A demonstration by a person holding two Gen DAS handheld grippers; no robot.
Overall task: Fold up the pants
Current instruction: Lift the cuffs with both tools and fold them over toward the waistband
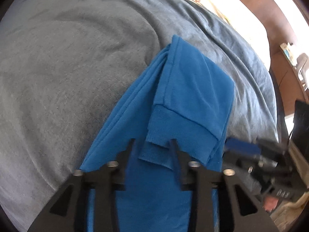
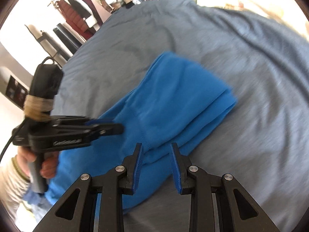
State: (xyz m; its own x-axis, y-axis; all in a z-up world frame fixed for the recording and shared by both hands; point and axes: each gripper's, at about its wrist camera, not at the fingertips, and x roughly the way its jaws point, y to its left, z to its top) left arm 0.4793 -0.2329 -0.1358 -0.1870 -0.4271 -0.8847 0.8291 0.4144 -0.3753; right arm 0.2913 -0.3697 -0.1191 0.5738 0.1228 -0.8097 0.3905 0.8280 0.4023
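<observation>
Blue pants [image 1: 179,89] lie on a grey blanket, the legs folded back so the ribbed cuffs [image 1: 173,137] rest on the lower layer. My left gripper [image 1: 152,143] is open and empty, its fingers just above the cuff edge. My right gripper [image 2: 156,147] is open and empty, over the near edge of the folded pants [image 2: 173,100]. The left gripper also shows side-on in the right wrist view [image 2: 108,128], over the pants. The right gripper shows blurred at the right of the left wrist view [image 1: 241,147].
The grey blanket [image 1: 67,67] covers a bed and spreads wide to the left and beyond the pants. A wooden headboard [image 1: 256,9] and pillow are at the far right. A clothes rack [image 2: 77,9] stands past the bed's left edge.
</observation>
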